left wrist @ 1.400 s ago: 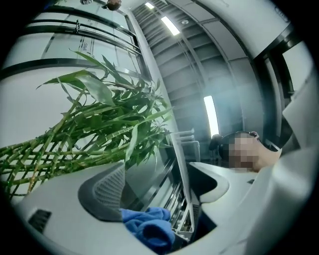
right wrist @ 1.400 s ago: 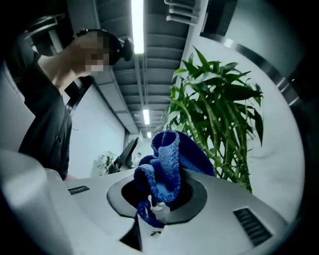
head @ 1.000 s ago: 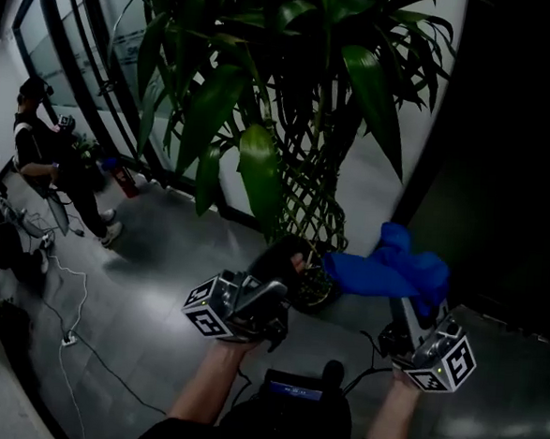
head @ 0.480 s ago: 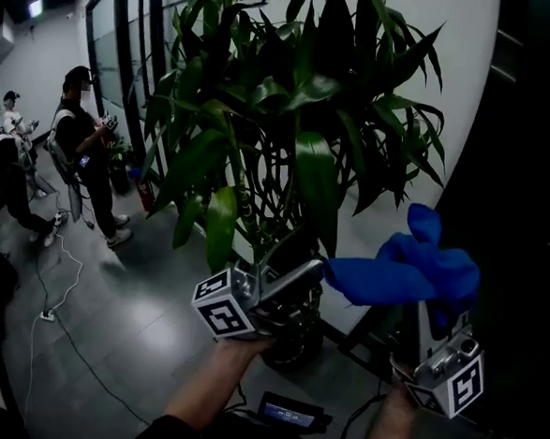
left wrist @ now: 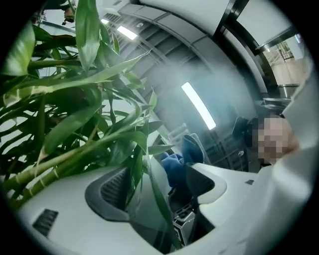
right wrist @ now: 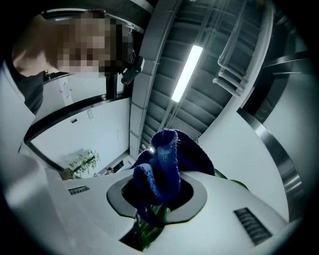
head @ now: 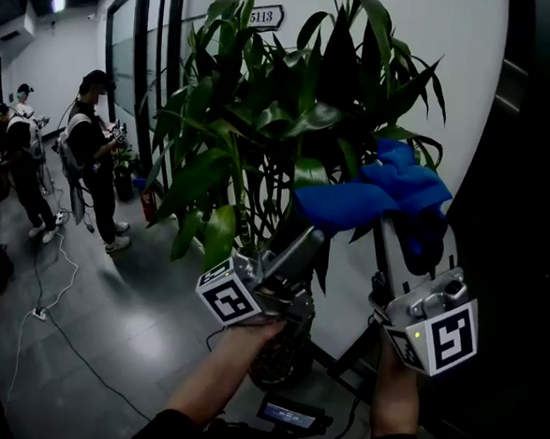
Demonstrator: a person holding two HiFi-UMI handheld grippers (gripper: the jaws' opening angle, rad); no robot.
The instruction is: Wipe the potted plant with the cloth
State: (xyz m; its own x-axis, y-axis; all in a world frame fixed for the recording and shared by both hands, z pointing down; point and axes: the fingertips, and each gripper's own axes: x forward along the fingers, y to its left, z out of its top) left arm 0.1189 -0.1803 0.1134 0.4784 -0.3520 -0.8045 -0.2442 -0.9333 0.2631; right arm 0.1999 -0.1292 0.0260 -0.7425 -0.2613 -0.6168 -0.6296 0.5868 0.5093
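While the right gripper (right wrist: pixel 157 196) is clamped on the blue cloth (head: pixel 371 194), the cloth lies high against the right side of the potted plant (head: pixel 255 100), draped over a broad leaf, and some green shows under it between those jaws. Left gripper (left wrist: pixel 155 185): jaws wide apart, having just been closing a little, with a narrow leaf (left wrist: pixel 135 167) running up between them; the pads do not appear to press on it. Assessment: the step in hand is wiping one leaf while the other hand steadies the foliage. Recommended: close the left jaws only enough to support the leaf near its base, never pinching the blade; draw the cloth from stem toward tip in one even stroke, following the leaf's curve, with cloth folded over both faces. Risk: a hard pull could tear or crease the leaf, or rock the pot (head: pixel 280 355). People (head: pixel 90 145) stand well apart down the corridor, away from the work
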